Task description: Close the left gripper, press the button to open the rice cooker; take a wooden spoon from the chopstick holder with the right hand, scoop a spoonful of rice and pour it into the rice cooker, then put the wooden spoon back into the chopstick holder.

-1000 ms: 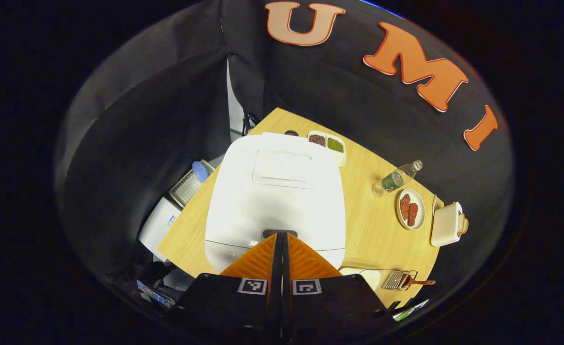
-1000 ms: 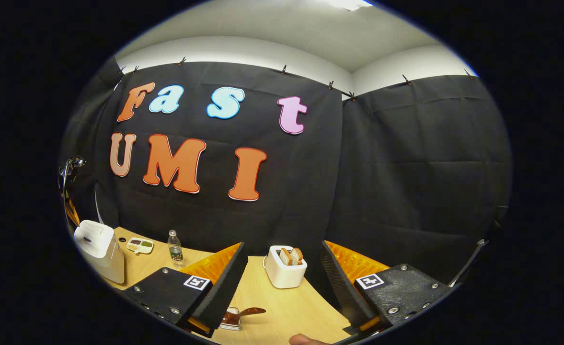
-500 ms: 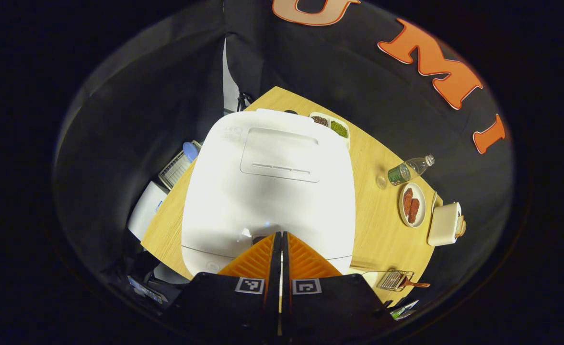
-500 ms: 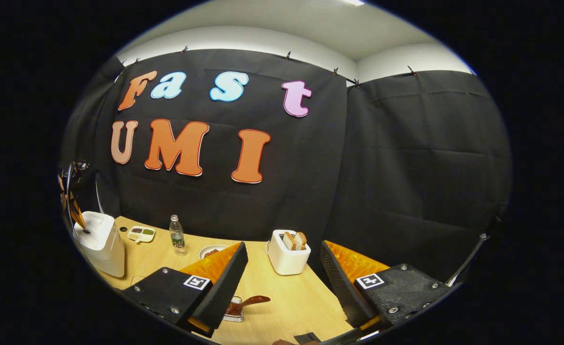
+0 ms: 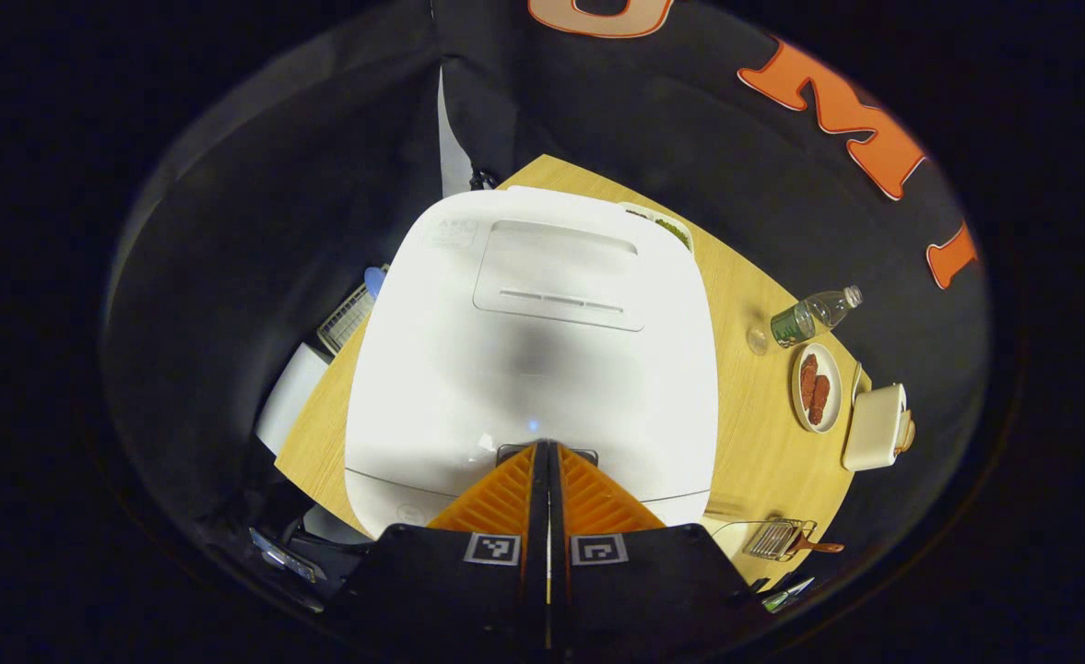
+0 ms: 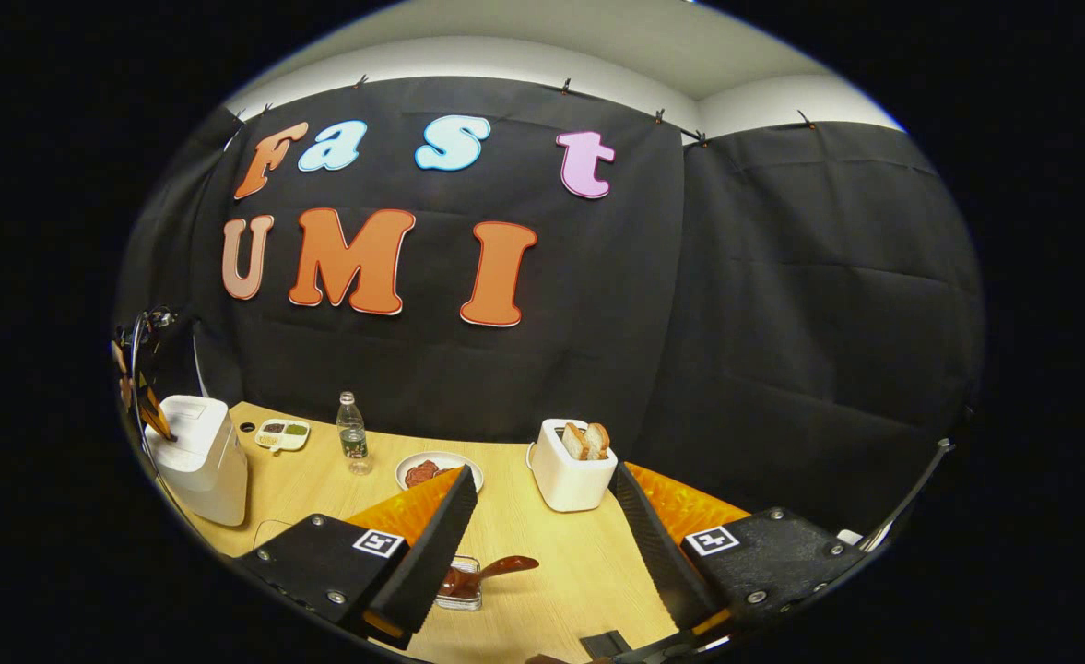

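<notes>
In the left gripper view, the left gripper (image 5: 547, 452) points down at six o'clock with its jaws pressed together and nothing between them, the tips resting at the dark button (image 5: 547, 450) on the front edge of the white rice cooker (image 5: 533, 350), whose lid lies flat and closed. The cooker stands on the wooden worktop (image 5: 754, 433). Toward four o'clock from it sits the wire chopstick holder (image 5: 775, 538) with the wooden spoon (image 5: 819, 547) lying across it, handle sticking out to the side. Farther off, around three o'clock, come a white toaster (image 5: 874, 427), a plate of reddish food (image 5: 816, 387) and a water bottle (image 5: 814, 315) lying over. In the right gripper view, the right gripper (image 6: 542, 503) hangs above the worktop with its jaws wide apart and empty. Between its fingers at six o'clock lie the chopstick holder (image 6: 457, 590) and spoon (image 6: 496, 569); whether it is touched by the near finger cannot be told. Beyond stand the toaster (image 6: 571, 466) with bread, the plate (image 6: 439, 471) and the bottle (image 6: 352, 444), upright here. At nine o'clock sits the rice cooker (image 6: 201, 456), with a small divided dish (image 6: 282, 433) behind it.
</notes>
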{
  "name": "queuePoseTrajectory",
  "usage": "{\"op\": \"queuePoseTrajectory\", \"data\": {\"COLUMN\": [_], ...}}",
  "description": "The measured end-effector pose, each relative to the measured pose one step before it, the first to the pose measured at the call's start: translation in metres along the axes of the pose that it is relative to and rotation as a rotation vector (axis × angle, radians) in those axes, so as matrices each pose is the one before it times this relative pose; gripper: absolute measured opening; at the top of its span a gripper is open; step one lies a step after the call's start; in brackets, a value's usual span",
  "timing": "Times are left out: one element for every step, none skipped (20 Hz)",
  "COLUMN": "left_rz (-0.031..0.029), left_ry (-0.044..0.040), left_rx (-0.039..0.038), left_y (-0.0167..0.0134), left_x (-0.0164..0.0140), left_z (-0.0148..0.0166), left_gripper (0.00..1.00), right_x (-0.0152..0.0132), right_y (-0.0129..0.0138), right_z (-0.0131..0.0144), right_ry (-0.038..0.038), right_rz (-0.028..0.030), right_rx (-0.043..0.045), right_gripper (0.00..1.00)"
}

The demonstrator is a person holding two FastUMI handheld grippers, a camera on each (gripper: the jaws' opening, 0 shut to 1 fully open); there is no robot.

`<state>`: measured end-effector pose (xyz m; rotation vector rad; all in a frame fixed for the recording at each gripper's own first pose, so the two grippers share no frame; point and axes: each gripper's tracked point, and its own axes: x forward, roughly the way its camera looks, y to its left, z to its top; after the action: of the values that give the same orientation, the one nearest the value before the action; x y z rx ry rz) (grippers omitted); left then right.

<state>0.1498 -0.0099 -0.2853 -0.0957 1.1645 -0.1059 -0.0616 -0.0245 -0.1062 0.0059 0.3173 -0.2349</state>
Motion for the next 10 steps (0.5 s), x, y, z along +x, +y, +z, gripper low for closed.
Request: {"op": "queuePoseTrajectory", "data": {"left_rz": [0.00303,0.00035,-0.00372,-0.0049,-0.01061,-0.01411,-0.01935,-0.02263,-0.01812,0.00162], "left_ry": [-0.00787,0.00247,-0.00775,-0.01028,-0.02516,-0.03558,-0.04439,-0.05752,-0.06086,-0.06726], "left_rx": [0.00894,0.00604,0.00357,-0.0093,-0.0044,-0.00624,-0.0071,-0.00521,0.0027,0.01524], "left_y": [-0.00041,0.00006,-0.00047,-0.00072,-0.00114,-0.00182,-0.0021,-0.00419,-0.00139,0.00099], "left_x": [-0.00039,0.00048,-0.0018,-0.00332,-0.00619,-0.0098,-0.0112,-0.01195,-0.01129,-0.01148], "left_z": [0.00114,0.00023,0.00234,0.00171,0.00495,0.00767,0.01028,0.01318,0.01417,0.01535], "left_gripper": [0.06,0.07,0.07,0.06,0.06,0.03,0.06,0.06,0.09,0.06], "right_x": [0.00225,0.00261,0.00328,0.00258,0.00185,0.00282,0.00187,0.00312,0.00204,0.00209], "right_y": [0.00309,0.00394,0.00212,0.00069,-0.00048,-0.00059,-0.00186,-0.00018,0.00052,-0.00034], "right_z": [-0.00036,-0.00094,0.00033,-0.00035,-0.00146,-0.00132,-0.00068,0.00052,-0.00093,-0.00247], "right_ry": [-0.00001,0.00013,0.00033,0.00064,0.00373,0.0028,0.00104,0.00156,0.00438,0.00304], "right_rz": [0.01093,0.01165,0.00848,0.00721,0.00654,0.00475,0.00358,0.00427,0.00639,0.0062], "right_rx": [0.0052,0.00214,-0.00196,-0.00406,-0.00639,-0.00585,-0.00254,0.00131,0.00367,0.0045], "right_gripper": [0.95,0.95,0.95,0.95,0.95,0.95,0.95,0.95,0.95,0.95]}}
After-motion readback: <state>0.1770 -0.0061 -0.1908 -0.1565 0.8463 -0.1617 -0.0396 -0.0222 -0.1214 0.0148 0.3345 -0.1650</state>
